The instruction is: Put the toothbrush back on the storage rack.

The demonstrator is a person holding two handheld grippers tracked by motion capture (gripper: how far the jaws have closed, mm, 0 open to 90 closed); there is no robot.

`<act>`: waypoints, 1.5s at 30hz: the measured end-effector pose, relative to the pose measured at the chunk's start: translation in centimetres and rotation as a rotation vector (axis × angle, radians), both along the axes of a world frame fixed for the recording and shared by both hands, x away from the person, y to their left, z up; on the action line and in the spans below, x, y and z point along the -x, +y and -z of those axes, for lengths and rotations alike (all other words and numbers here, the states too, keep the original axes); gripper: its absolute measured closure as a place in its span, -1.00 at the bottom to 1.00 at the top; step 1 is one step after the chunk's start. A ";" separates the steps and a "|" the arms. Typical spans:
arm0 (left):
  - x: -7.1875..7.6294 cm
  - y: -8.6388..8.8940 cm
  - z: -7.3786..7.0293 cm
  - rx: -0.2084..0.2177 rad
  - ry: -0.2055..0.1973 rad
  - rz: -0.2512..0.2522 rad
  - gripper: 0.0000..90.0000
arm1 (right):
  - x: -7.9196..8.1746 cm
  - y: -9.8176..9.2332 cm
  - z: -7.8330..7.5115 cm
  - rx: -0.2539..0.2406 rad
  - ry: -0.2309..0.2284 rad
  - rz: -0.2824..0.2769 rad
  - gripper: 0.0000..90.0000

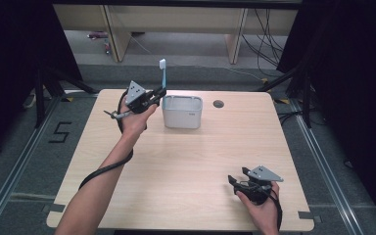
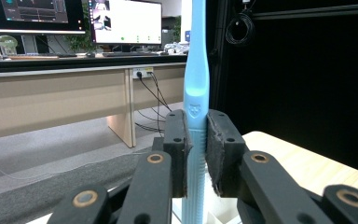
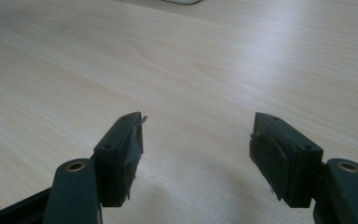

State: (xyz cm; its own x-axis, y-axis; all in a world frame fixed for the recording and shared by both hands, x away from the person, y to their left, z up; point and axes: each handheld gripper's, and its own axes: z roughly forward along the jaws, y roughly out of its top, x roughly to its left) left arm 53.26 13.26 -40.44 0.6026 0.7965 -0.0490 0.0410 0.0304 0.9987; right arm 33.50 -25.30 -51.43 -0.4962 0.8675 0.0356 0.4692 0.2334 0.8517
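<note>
A light blue toothbrush with a white head stands upright, held by its handle in my left gripper, just left of a white rectangular bin at the table's far middle. In the left gripper view the two black pads press on the toothbrush handle from both sides. My right gripper rests low near the table's front right corner. In the right gripper view it is open, with bare wood between the fingers.
The light wooden table has a round cable hole right of the bin. Desks and loose cables stand on the floor behind. Black curtains flank both sides. A black cable trails from the left gripper along the forearm.
</note>
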 end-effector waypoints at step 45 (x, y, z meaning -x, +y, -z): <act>-2.2 -0.7 1.3 -0.022 0.020 -0.042 0.74 | 0.1 0.0 0.0 -0.014 0.021 -0.017 -0.22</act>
State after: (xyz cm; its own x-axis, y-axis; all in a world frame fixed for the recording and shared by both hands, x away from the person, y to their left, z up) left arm 55.50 12.61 -41.75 0.5673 0.8224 -0.0427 0.0596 0.0107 0.9982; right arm 33.37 -25.29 -51.42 -0.5097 0.8584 0.0586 0.4835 0.2294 0.8447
